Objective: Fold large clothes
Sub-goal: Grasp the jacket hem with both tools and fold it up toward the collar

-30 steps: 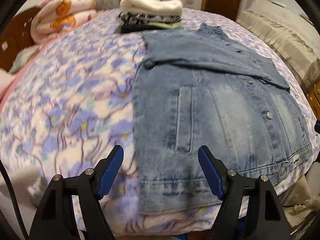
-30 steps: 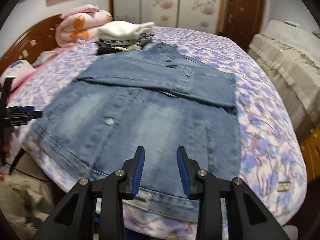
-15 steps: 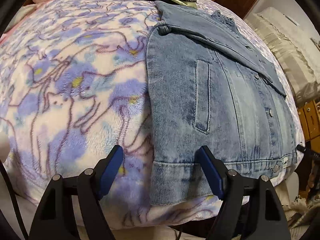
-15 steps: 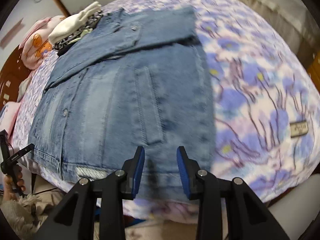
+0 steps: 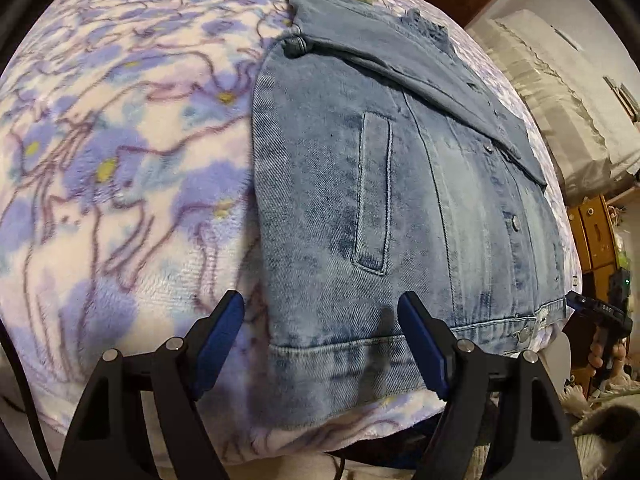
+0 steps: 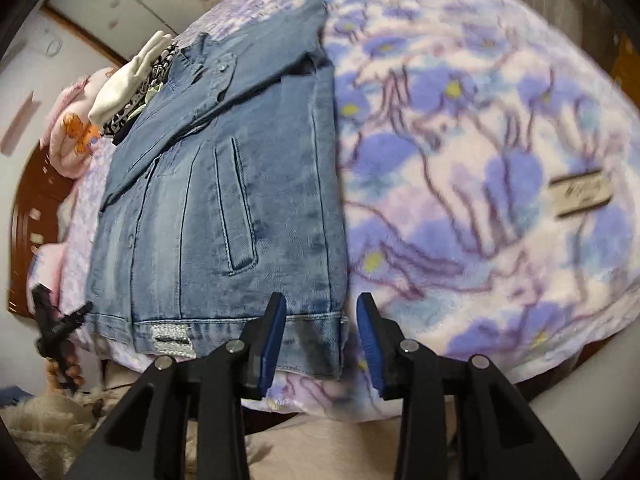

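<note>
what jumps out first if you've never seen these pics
A faded denim jacket lies flat on a purple-flowered fleece blanket, sleeves folded across its chest. The left gripper and right gripper each straddle a bottom hem corner, jaws open. Behind the collar sits a stack of folded clothes.

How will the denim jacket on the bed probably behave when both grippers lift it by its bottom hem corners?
The denim jacket will probably drape rather than stay flat, since its sleeves already lie folded across the chest. Its thick stitched hem suggests fair weight and a firm grip. On the fleecy blanket it would likely drag, not slide.
</note>
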A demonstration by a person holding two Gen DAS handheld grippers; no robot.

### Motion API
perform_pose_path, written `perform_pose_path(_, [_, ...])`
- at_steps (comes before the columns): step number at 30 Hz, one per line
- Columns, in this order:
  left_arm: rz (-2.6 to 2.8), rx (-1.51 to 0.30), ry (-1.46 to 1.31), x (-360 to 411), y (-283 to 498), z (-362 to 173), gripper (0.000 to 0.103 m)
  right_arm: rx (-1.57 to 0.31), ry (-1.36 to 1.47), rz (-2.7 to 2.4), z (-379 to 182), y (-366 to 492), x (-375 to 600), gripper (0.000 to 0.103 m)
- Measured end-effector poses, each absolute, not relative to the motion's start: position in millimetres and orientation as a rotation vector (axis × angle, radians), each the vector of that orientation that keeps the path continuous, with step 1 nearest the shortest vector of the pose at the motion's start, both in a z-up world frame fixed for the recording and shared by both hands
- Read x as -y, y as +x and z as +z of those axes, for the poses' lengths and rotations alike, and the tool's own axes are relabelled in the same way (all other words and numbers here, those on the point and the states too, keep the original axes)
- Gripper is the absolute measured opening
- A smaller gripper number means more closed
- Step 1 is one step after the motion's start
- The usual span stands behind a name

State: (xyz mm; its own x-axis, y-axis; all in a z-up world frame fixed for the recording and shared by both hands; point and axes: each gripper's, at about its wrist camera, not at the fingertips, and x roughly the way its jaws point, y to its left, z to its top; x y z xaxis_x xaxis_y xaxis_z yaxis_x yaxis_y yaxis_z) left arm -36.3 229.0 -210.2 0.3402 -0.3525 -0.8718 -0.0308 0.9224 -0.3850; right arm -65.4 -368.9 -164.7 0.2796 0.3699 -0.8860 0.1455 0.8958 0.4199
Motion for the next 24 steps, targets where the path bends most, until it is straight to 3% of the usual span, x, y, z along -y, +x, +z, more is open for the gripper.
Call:
perform_pose_path(3, [-0.226,-1.223,-0.4,-230,-31,-215,0.08,-1.336,0.482,0.204,-179,-63,364,0.038])
perform_pose_path(9, [-0.273,-1.234,-0.402,-230,-29,-221,0.083,-1.369,0.5,0.282,-196,-61,356,0.052])
perform_pose_path(14, [-0.309,-1.247,-0.359,-228,-29,-218,0.082,-1.366,0.528,0.311,-199,-60,356,0.054])
perform_pose_path(15, [-0.326,-1.25,-0.341,-225,-29,-216,0.077,-1.365,0.526,0.32,-198,-60,356,0.053])
perform_pose_path(16, [-0.339,-1.248,-0.328,-222,-28,-215,0.061,-1.363,0.535,0.343,-195,-61,356,0.05])
perform_pose_path(18, [-0.361,-1.249,-0.307,-219,-28,-210,0.051,-1.336,0.564,0.396,-188,-61,356,0.046])
perform_pose_path(21, [-0.379,-1.264,-0.33,-221,-26,-212,0.051,-1.333,0.57,0.431,-187,-59,355,0.046])
perform_pose_path(23, [-0.39,-1.282,-0.349,-221,-22,-217,0.057,-1.372,0.585,0.418,-198,-55,354,0.048])
perform_pose_path(24, [-0.402,-1.295,-0.356,-219,-20,-219,0.066,-1.382,0.592,0.415,-202,-53,354,0.048])
